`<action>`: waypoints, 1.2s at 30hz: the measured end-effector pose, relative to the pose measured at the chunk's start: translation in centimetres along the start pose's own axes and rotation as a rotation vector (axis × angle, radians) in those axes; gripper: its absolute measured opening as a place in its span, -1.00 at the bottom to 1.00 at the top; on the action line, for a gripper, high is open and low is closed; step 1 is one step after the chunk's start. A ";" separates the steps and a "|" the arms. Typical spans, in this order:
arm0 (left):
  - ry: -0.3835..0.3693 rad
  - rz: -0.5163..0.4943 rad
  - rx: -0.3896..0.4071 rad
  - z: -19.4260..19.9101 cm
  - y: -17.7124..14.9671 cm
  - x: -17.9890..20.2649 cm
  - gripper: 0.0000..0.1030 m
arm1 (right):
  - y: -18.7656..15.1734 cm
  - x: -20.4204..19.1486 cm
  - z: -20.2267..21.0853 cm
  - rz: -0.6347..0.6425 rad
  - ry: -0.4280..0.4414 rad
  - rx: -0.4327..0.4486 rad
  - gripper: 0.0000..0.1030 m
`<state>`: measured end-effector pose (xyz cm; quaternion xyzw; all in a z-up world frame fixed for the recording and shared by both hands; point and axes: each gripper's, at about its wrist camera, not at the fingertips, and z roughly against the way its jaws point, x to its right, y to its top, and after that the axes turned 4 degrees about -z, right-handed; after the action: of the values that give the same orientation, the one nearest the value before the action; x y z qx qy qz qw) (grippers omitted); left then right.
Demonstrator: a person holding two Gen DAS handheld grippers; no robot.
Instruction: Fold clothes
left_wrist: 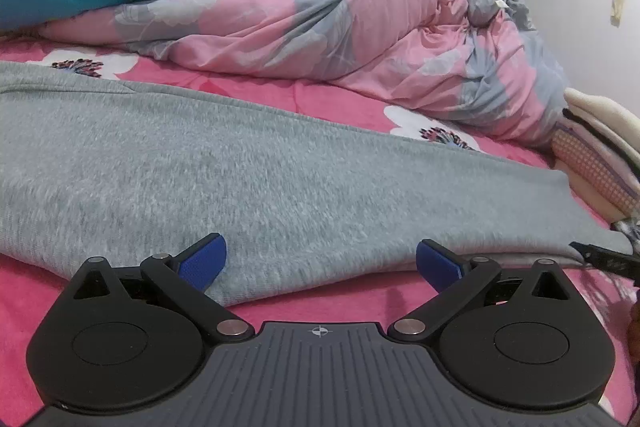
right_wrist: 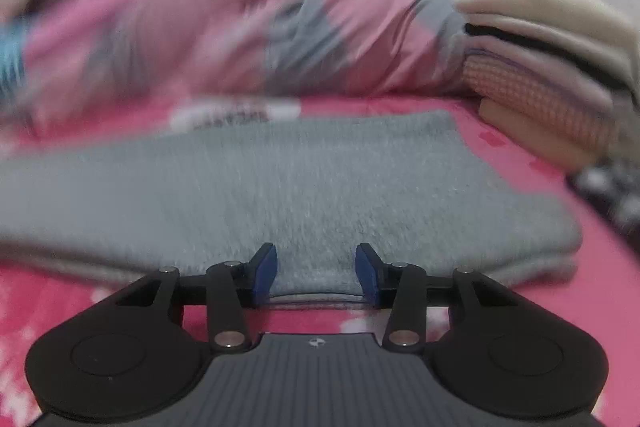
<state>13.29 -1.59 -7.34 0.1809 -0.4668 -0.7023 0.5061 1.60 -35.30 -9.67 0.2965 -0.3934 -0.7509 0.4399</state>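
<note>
1. The bed (left_wrist: 248, 95), under a bright pink flowered sheet, takes up most of both views, with a rumpled pink and grey quilt (left_wrist: 320, 27) heaped along its far side.
2. The grey garment (left_wrist: 240, 179) lies flat across the sheet in front of the quilt, already doubled over, since a layered edge shows at its near side in the right wrist view.
3. A stack of folded clothes (right_wrist: 560, 67) sits at the right end of the bed, near the garment but apart from it.
4. The left gripper (left_wrist: 322, 263) is spread wide at the garment's near edge and holds nothing.
5. The right gripper (right_wrist: 316, 275) is about half spread, its blue pads (right_wrist: 266, 273) straddling the near hem without visibly pressing on it.
6. Judged step: taking hold of the near edge for the next fold. The next move calls for both pairs of pads to close on every layer of the hem, then lift and carry it over evenly.
</note>
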 end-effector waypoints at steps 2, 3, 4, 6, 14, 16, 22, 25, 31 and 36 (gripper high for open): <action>-0.006 0.009 0.006 0.2 0.0 -0.1 0.98 | 0.1 0.9 0.3 -0.057 0.039 -0.006 -0.05; -0.009 0.014 0.012 0.3 0.0 -0.2 0.98 | -0.1 0.9 0.3 -0.055 0.044 0.000 -0.03; -0.012 0.019 0.018 0.5 0.1 -0.3 0.98 | -0.2 0.8 0.4 -0.051 0.046 0.003 0.00; -0.014 0.031 0.035 1.1 0.2 -0.5 0.98 | -0.3 0.7 0.5 -0.041 0.040 0.001 0.02; -0.006 0.069 0.103 2.4 1.2 -1.3 0.98 | -0.1 0.3 0.2 -0.022 0.025 0.006 0.03; 0.006 0.075 0.107 2.3 1.5 -1.7 0.98 | -0.1 0.2 0.2 -0.021 0.023 0.009 0.03; 0.095 0.059 0.038 0.7 1.3 -2.1 0.98 | -0.2 0.2 0.2 -0.019 0.020 0.013 0.04; 0.118 0.035 0.018 0.3 1.0 -1.8 0.99 | -0.2 0.1 0.2 -0.014 0.016 0.016 0.05; 0.147 -0.005 -0.003 -0.1 0.7 -1.3 1.00 | -0.2 0.1 0.2 -0.008 0.010 0.019 0.07; 0.148 -0.004 -0.005 -0.2 0.7 -1.4 1.00 | -0.2 0.0 0.2 -0.003 0.005 0.021 0.09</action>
<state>14.34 -0.51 -7.17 0.2320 -0.4262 -0.6892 0.5381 1.38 -35.18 -9.79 0.3035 -0.3999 -0.7467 0.4365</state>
